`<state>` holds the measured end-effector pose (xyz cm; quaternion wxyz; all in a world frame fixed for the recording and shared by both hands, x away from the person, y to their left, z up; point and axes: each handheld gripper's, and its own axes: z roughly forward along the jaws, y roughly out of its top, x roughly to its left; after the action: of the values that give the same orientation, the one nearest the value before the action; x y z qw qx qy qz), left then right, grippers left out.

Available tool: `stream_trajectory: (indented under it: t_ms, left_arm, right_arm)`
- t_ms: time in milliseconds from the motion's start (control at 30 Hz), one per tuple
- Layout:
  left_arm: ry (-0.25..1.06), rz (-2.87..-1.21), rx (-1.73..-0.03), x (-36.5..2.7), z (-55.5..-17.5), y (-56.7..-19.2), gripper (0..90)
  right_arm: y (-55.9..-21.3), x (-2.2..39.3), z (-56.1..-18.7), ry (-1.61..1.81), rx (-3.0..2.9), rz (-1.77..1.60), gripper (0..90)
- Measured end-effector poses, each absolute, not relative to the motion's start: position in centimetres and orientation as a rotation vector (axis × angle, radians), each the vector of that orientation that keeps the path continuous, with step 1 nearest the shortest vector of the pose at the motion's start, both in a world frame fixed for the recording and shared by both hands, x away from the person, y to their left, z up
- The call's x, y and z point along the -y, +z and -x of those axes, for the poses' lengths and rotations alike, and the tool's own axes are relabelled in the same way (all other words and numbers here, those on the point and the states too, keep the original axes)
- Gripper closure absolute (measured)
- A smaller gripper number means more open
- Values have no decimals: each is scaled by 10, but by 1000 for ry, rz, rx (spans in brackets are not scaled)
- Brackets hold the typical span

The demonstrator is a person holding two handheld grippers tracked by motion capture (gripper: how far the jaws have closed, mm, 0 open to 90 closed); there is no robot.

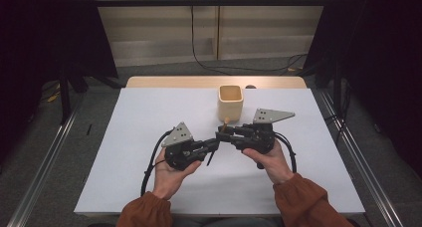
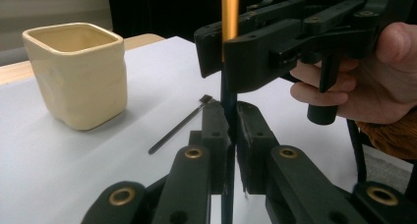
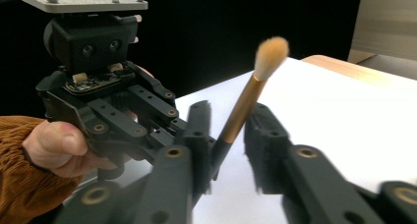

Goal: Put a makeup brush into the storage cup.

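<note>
White paper covered the table, and a dark floor and black curtains were all around it. Wood showed at the far edge of the table. A person in orange sleeves sat at the near side and held a gripper in each hand.

A brush was between the two grippers, near the middle of the table. It had a black handle, a gold neck and a soft tan tip. In the high view the tan tip pointed up toward the cup, close to its near side. The black end hung down past the left gripper toward the paper.

The left gripper had its jaws tight together on the black handle. In the left gripper view the pads pressed the thin handle from both sides, and the brush stood straight up between them.

The right gripper came from the other side. Its jaws were around the brush, higher up, where the black handle met the gold neck. One pad looked to touch the brush. The other pad had a small gap beside it. So I could not tell if this gripper really squeezed the brush.

The cup was cream, with square sides and an open top. It stood on the paper just past the grippers. The brush's thin shadow lay on the paper near it.
</note>
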<state>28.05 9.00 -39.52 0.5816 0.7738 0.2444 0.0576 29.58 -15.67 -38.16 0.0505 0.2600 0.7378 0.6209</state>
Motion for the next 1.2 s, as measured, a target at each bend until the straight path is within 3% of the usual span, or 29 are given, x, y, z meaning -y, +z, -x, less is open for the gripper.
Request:
stream_trajectory:
  t_ms: [267,667,967,1033,1200]
  left_arm:
    - [124,-1812,-570,-88,-281,-399,835]
    - [118,-1796,-556,-88,-282,-399,822]
    - [122,-1816,-584,-85,-282,-401,647]
    - [131,-1812,-593,-86,-283,-401,539]
    - [172,-1806,-634,-91,-283,-399,368]
  right_arm:
    - [-382,154,-294,1900,-2244,-772,839]
    - [-379,155,-292,1912,-2236,-775,845]
    - [-378,157,-290,1908,-2239,-758,845]
    - [-378,158,-289,1914,-2238,-758,845]
    - [-378,160,-290,1916,-2235,-763,845]
